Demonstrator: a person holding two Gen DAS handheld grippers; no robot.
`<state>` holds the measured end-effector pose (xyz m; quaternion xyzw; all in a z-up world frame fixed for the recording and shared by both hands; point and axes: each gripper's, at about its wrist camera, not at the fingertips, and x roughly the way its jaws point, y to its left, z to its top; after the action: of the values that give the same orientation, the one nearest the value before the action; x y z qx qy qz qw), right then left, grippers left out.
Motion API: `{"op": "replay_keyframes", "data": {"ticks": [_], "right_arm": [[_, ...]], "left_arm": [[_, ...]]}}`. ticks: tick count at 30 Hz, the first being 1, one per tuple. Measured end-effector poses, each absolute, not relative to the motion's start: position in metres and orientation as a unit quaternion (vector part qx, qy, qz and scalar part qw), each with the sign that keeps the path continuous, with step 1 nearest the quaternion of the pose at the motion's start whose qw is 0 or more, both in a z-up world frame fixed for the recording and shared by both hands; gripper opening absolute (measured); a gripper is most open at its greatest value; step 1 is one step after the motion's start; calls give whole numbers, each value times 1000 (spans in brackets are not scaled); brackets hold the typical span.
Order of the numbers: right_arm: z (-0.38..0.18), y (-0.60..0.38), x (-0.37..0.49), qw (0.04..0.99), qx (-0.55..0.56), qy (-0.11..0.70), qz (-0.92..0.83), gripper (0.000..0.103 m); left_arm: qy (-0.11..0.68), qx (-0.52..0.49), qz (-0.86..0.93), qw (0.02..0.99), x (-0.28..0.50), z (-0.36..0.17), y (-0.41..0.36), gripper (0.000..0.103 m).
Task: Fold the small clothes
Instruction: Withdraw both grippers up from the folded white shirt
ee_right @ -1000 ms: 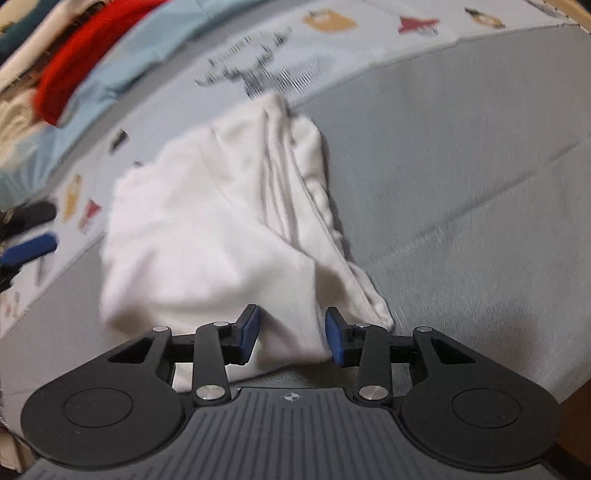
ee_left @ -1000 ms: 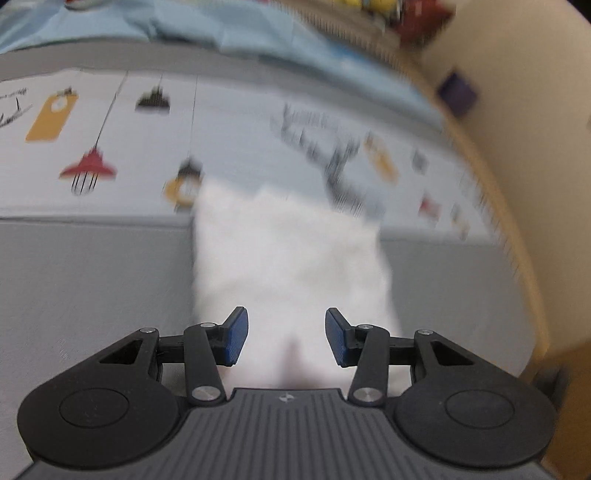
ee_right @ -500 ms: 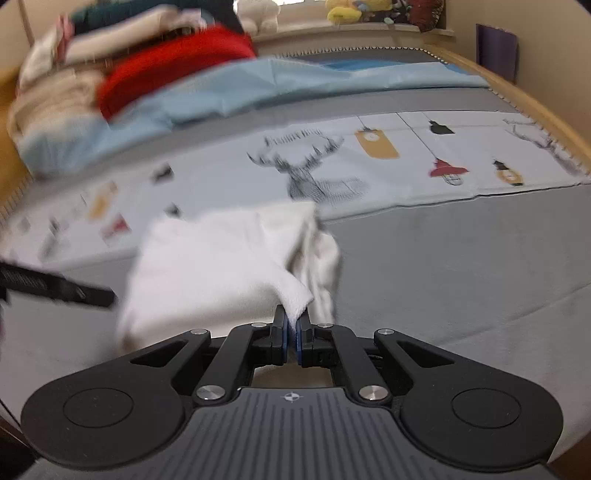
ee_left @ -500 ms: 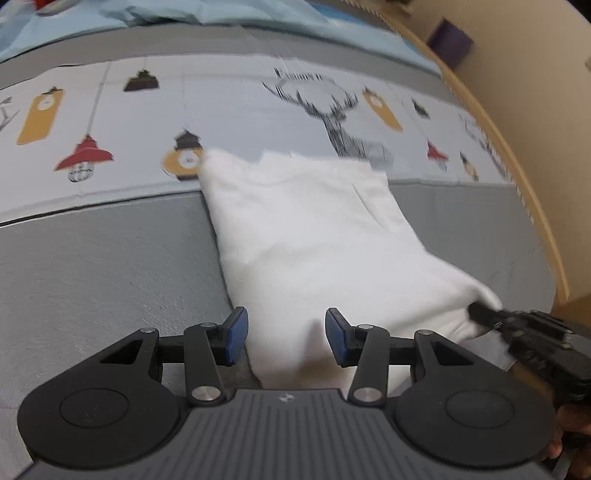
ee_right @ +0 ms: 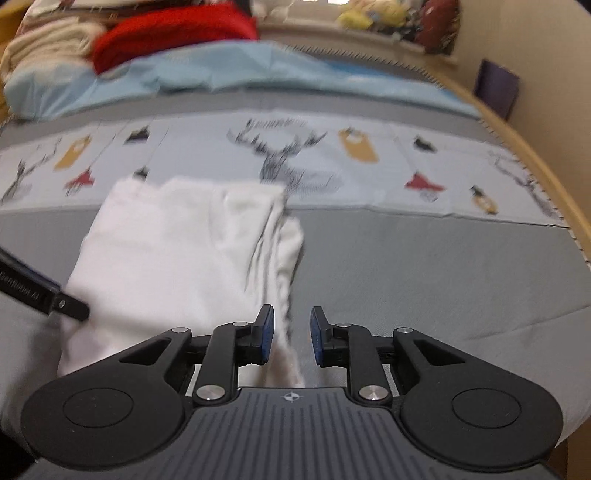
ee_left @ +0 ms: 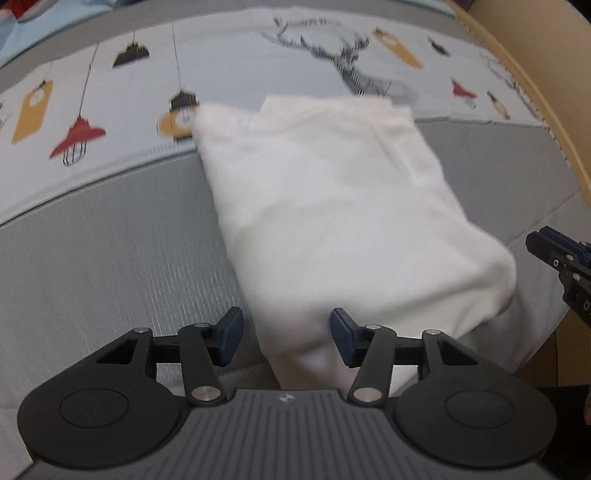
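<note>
A white garment [ee_left: 332, 206] lies folded on the grey bed cover [ee_left: 110, 240], its far edge on the patterned sheet. My left gripper [ee_left: 286, 332] points down over the garment's near left corner. Its jaws are opening, and cloth lies below and between the blue pads without being pressed. In the right wrist view the garment [ee_right: 177, 251] shows rumpled layers along its right edge. My right gripper [ee_right: 291, 334] is at that edge with its jaws opening, and a thin strip of cloth hangs loose in the gap. Each gripper shows in the other's view: right gripper [ee_left: 557, 258], left gripper [ee_right: 44, 295].
A pale sheet [ee_right: 295, 155] printed with a deer and lamps runs across the bed. Behind it lie a light blue blanket [ee_right: 221, 70] and a pile of red and cream clothes [ee_right: 147, 29]. The wooden bed edge [ee_right: 546, 162] curves along the right.
The right gripper pinched the garment's right edge, lifted it, and its jaws have now parted off the cloth. The left gripper sank toward the garment's near corner and widened.
</note>
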<state>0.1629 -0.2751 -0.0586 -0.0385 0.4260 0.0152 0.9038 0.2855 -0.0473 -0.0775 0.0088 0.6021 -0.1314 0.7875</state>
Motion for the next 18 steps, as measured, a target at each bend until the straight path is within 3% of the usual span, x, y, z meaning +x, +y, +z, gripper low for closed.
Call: {"op": "replay_keyframes", "data": {"ticks": [11, 14, 18], "right_arm": [[-46, -303, 173, 930, 12, 366, -26, 21], [-43, -303, 176, 939, 17, 342, -24, 6], [-44, -302, 185, 941, 44, 335, -16, 6]], "left_arm": [[578, -37, -103, 809, 294, -61, -29, 58], [569, -75, -85, 814, 299, -56, -14, 58], [558, -120, -63, 818, 308, -51, 6, 57]]}}
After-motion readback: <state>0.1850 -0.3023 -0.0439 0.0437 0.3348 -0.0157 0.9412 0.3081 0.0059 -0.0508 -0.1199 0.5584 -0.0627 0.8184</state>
